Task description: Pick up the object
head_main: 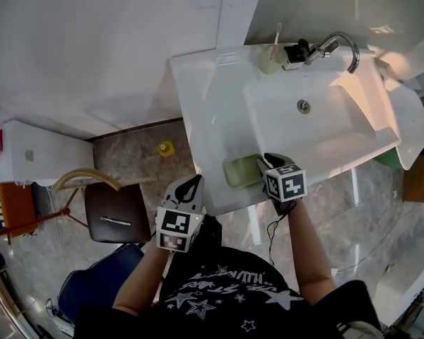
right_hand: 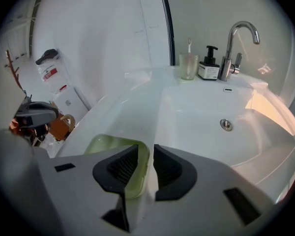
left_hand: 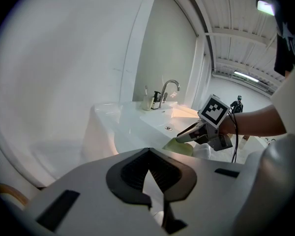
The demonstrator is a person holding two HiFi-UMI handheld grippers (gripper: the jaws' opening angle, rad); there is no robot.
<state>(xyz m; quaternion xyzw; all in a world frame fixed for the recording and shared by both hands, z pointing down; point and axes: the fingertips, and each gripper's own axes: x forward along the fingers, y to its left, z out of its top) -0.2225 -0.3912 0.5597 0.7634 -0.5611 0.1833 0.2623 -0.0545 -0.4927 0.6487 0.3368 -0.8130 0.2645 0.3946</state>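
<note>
Hanging at lower centre of head view, left gripper [head_main: 193, 182] off sink [head_main: 198, 104] front edge; jaws pressed together, nothing between. Just right of it, right gripper [head_main: 268, 162] over sink's near rim, jaws drawn to narrow slit pinching right wall of green dish [head_main: 242, 171]. Dish sits on rim ledge, left of basin. Mid-frame: drain [head_main: 304, 105]. Top of frame, at back: cup with toothbrush [head_main: 271, 60], dark pump bottle [head_main: 295, 54], chrome faucet [head_main: 343, 44].
</note>
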